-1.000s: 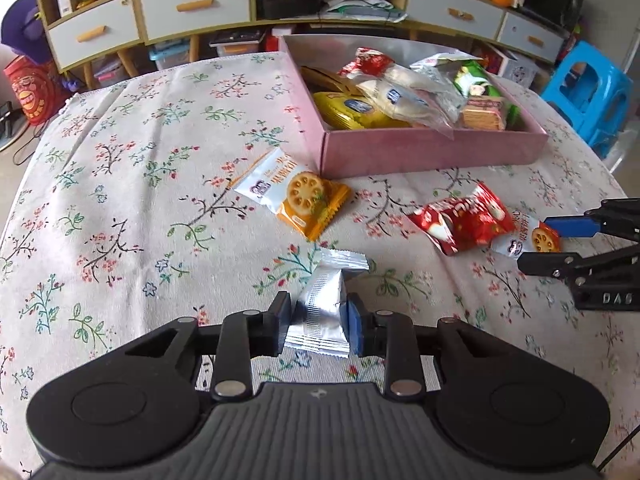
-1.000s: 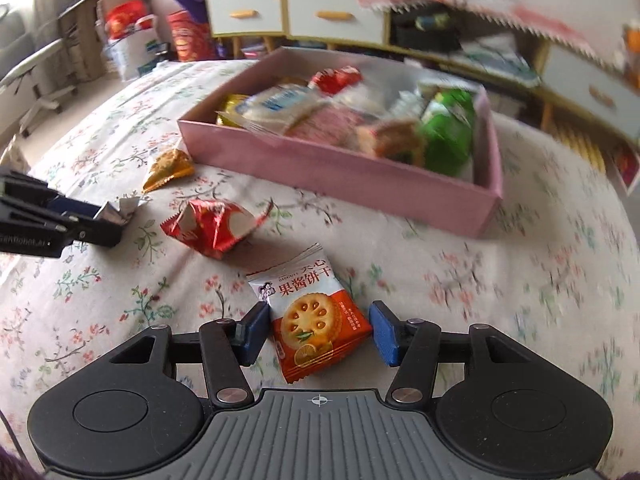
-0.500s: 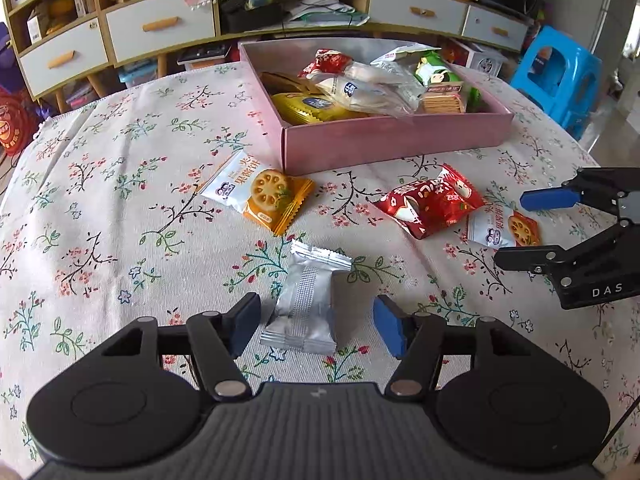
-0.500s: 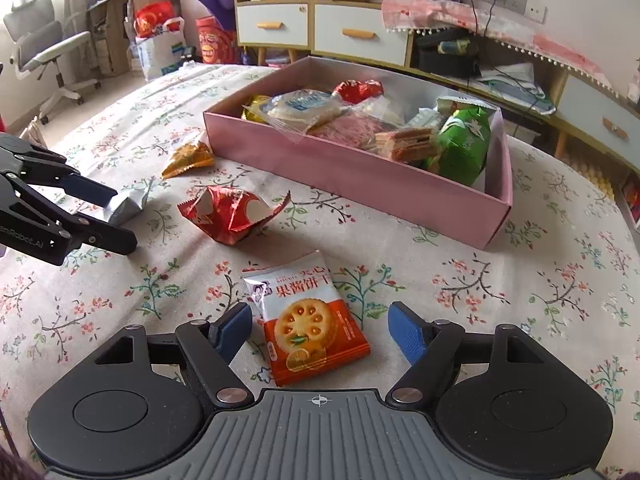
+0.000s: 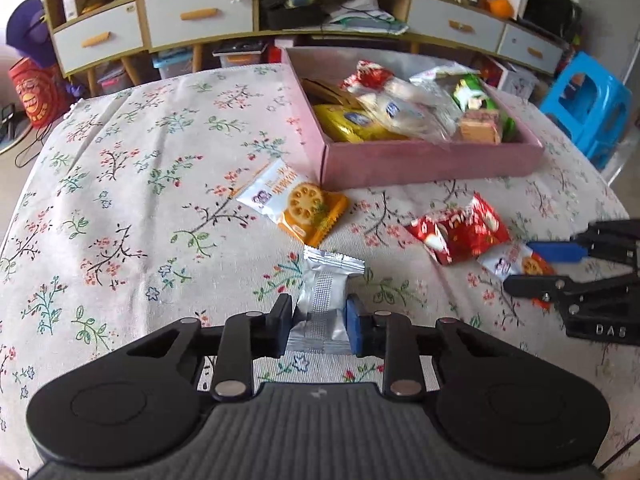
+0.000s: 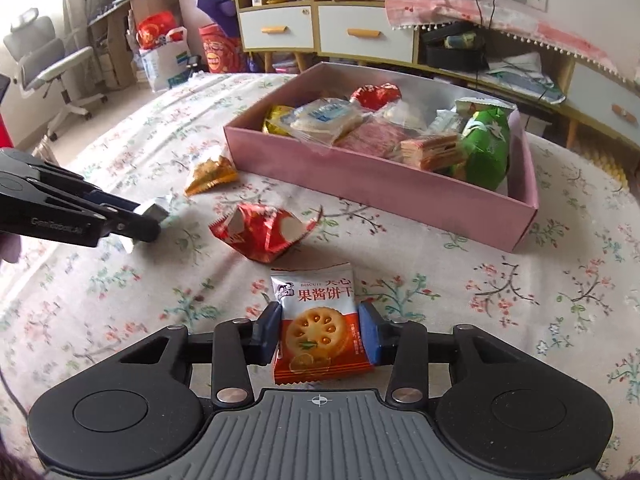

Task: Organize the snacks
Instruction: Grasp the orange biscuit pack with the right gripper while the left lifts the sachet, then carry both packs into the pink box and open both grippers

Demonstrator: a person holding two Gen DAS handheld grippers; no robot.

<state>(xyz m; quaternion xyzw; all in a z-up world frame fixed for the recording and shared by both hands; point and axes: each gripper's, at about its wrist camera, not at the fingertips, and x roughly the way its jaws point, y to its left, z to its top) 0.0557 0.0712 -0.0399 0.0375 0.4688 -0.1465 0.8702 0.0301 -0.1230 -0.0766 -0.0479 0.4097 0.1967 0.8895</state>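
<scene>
Closed again since half a second ago: both sets of jaws, spread wide then, now pinched onto packets. Left gripper [image 5: 317, 323] clamped on the silver packet [image 5: 324, 294], pads pressing its lower sides, crimped top end fanned out ahead over the floral cloth [image 5: 120, 200]. Right gripper [image 6: 319, 328] clamped on the red biscuit packet [image 6: 320, 326], pads touching both edges at mid-height, white top end sticking forward.

Seen from the left wrist: a second biscuit packet, orange [image 5: 294, 202], flat on the cloth just ahead of the silver one and near the corner of the pink box [image 5: 432, 164]. Red wrapper [image 5: 460, 230] lying between the two grippers, crumpled, apart from the box. Right gripper at the far right edge, fingers around its packet.

Seen from the right wrist: left gripper entering from the left with silver foil at its tip. Box beyond, holding many snacks, among them a green bag [image 6: 486, 148], a yellow pack [image 6: 276, 120] and wafers [image 6: 432, 150]. Sideboard [image 6: 320, 32] with drawers behind the table.
</scene>
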